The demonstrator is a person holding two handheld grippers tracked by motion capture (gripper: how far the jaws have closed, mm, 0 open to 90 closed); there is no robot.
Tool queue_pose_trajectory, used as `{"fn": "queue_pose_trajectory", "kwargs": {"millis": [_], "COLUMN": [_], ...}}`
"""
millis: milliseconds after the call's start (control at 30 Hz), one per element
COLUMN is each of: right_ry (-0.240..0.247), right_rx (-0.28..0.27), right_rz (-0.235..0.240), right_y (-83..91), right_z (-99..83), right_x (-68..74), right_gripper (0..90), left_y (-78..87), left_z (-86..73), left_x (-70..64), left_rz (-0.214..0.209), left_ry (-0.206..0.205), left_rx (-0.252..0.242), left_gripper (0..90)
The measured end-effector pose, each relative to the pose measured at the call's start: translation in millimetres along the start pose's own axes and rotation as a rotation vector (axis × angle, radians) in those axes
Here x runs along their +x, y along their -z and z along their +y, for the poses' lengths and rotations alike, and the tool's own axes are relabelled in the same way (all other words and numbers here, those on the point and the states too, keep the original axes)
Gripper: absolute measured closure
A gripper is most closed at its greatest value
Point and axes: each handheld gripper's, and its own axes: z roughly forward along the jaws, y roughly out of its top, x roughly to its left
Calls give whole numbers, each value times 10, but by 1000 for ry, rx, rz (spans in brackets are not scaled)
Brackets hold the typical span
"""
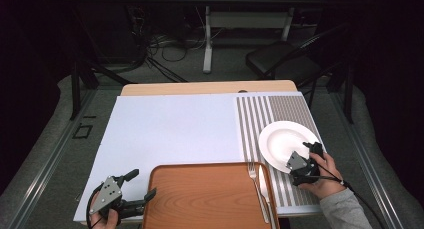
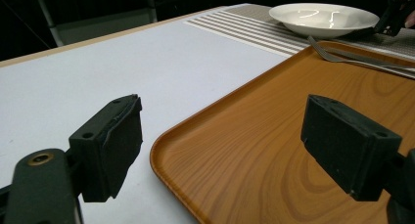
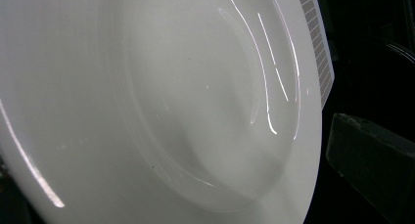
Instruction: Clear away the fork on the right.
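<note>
Plate [image 1: 282, 139], white, sits on the striped mat [image 1: 250, 124] near the desk's [image 1: 170, 126] right edge. At the front-left corner the left claw [image 1: 142, 185] hangs spread beside a wooden tray [image 1: 205, 199]; the right claw [image 1: 307, 156] pinches the plate's front rim.

Overhead light falls brightly on the surface [image 1: 170, 129], while the room around and beyond it sinks into near black. The high view is soft and slightly grainy, with weak shadows under the tray [image 1: 207, 196]. In the left gripper view the near black pads are blurred and the far plate [image 2: 323, 17] carries small white glints. In the right gripper view the plate [image 3: 147, 101] is very close, out of focus, streaked with thin curved glare lines, its right side dark.
</note>
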Motion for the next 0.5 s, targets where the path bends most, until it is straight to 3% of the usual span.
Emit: {"fn": "queue_pose_trajectory", "kwargs": {"millis": [433, 500], "right_ry": [-33, -57], "right_rx": [-17, -18], "right_rz": [33, 37], "right_y": [23, 41], "right_z": [12, 20], "right_x": [-40, -42], "right_gripper": [51, 69], "left_y": [-3, -5], "left_z": [0, 0], "left_x": [1, 1], "left_rz": [-1, -2], "left_ry": [-1, -2], "left_rx": [3, 3], "left_gripper": [159, 159]}}
